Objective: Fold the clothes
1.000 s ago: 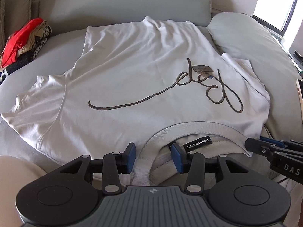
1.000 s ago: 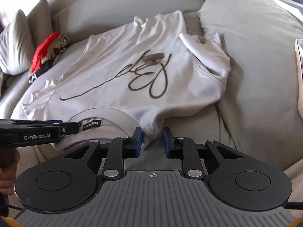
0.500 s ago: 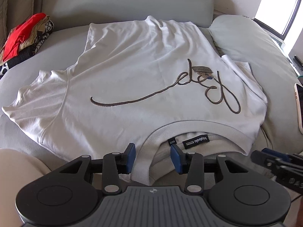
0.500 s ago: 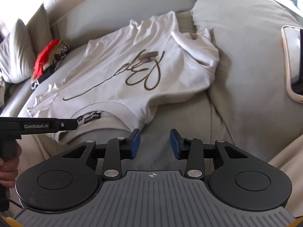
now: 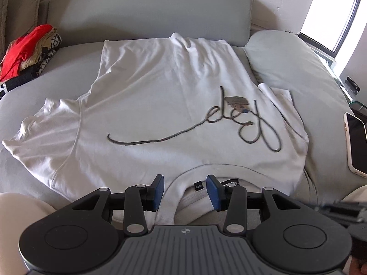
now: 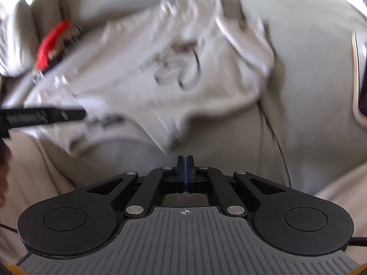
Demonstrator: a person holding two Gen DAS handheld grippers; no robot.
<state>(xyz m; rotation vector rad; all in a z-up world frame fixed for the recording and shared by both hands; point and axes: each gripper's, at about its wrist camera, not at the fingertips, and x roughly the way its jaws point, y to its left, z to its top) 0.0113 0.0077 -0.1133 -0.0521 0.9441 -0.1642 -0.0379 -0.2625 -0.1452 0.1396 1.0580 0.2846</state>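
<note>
Now, left gripper (image 5: pixel 185 191) with fingers spread either side of the collar (image 5: pixel 174 197), white T-shirt (image 5: pixel 160 105) flat ahead on the sofa (image 5: pixel 149 11), right gripper (image 6: pixel 185 169) pressed together, empty, short of the blurred hem.

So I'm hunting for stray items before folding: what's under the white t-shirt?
The white t-shirt lies spread on the grey sofa cushion, its right sleeve riding onto the big pillow. Whatever might lie beneath is covered by the fabric.
</note>
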